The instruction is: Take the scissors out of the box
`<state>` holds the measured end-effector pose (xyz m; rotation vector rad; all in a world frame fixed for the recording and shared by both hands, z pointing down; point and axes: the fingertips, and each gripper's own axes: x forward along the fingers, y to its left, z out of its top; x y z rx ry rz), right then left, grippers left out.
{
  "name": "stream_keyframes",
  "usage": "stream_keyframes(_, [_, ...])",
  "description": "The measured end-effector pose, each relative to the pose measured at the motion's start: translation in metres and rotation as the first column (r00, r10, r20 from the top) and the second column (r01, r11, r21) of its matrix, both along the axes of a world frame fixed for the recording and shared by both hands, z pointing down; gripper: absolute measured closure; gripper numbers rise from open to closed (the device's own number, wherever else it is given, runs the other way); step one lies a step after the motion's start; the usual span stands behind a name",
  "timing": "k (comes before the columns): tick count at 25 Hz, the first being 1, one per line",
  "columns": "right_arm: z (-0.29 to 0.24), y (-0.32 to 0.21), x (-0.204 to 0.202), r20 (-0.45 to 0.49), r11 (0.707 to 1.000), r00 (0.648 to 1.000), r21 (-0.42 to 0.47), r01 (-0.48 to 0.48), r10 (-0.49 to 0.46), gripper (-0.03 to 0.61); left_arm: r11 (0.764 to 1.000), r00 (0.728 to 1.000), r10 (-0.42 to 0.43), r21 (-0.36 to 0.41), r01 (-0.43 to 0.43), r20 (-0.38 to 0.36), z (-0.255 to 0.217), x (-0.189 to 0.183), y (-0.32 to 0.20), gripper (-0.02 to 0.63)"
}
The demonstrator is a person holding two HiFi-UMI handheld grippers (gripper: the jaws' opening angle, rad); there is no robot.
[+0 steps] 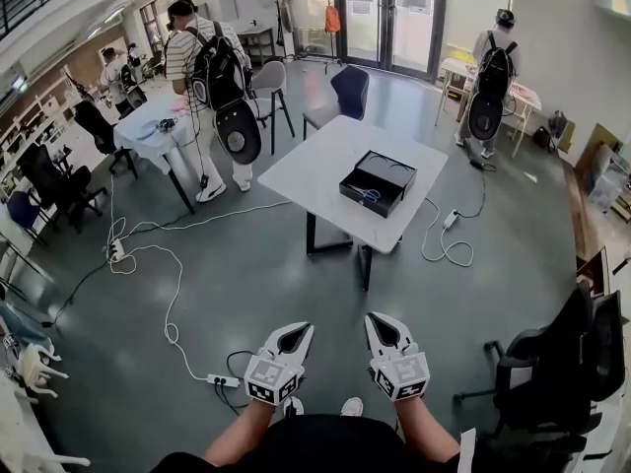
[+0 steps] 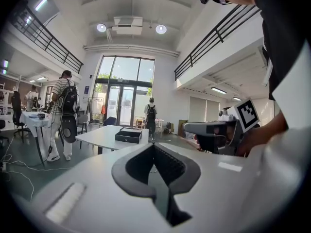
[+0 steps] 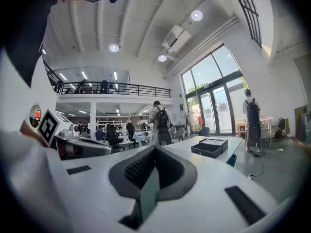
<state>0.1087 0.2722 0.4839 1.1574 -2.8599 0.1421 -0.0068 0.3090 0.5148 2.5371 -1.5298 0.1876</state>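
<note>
The left gripper (image 1: 295,331) and right gripper (image 1: 379,323), white moulded shells with black ribbed pads (image 2: 170,163), sit side by side, each with its jaws pressed together on nothing. Left of the fingertips, a white cable (image 1: 174,304) loops over smooth grey floor. Well ahead, a white table (image 1: 315,170) bears the open black box (image 1: 392,171), with the blue-handled scissors (image 1: 367,194) inside.

Left tool (image 1: 294,335) and right tool (image 1: 383,329) are held side by side. The desk (image 1: 325,161) is placed well ahead of both. The box (image 1: 394,175) is set on it, the scissors (image 1: 367,195) laid inside. A chair (image 1: 347,92) is noted beyond the desk.
</note>
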Motion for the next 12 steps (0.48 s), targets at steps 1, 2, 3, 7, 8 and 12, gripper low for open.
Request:
stream_keyframes(1, [-0.001, 0.0, 0.002, 0.004, 1.0, 1.0, 0.003, 0.008, -0.008, 0.571, 1.0, 1.0, -0.004, 0.001, 0.004, 0.005, -0.001, 0.002, 0.001, 0.604])
stream_keyframes(2, [-0.002, 0.001, 0.003, 0.009, 1.0, 1.0, 0.004, 0.016, -0.016, 0.571, 1.0, 1.0, -0.01, 0.002, 0.01, 0.01, -0.002, 0.004, 0.001, 0.604])
stream_keyframes(3, [-0.003, 0.001, 0.005, 0.015, 1.0, 1.0, 0.005, 0.025, -0.025, 0.571, 1.0, 1.0, -0.016, 0.003, 0.016, 0.014, -0.002, 0.006, 0.001, 0.604])
stream_keyframes(7, [-0.003, -0.002, 0.011, 0.041, 0.999, 0.998, 0.0, 0.04, -0.04, 0.571, 0.999, 0.999, -0.037, 0.018, 0.036, 0.023, -0.004, 0.008, -0.001, 0.604])
stream_keyframes(8, [-0.003, -0.004, 0.01, 0.043, 0.999, 0.998, -0.002, 0.04, -0.04, 0.571, 0.999, 0.999, -0.043, 0.022, 0.043, 0.028, -0.005, 0.006, -0.002, 0.604])
stream_keyframes(12, [-0.001, -0.007, 0.007, 0.034, 0.998, 0.998, -0.007, 0.056, -0.055, 0.571, 0.997, 0.997, -0.077, 0.019, 0.077, 0.032, -0.004, -0.007, -0.008, 0.604])
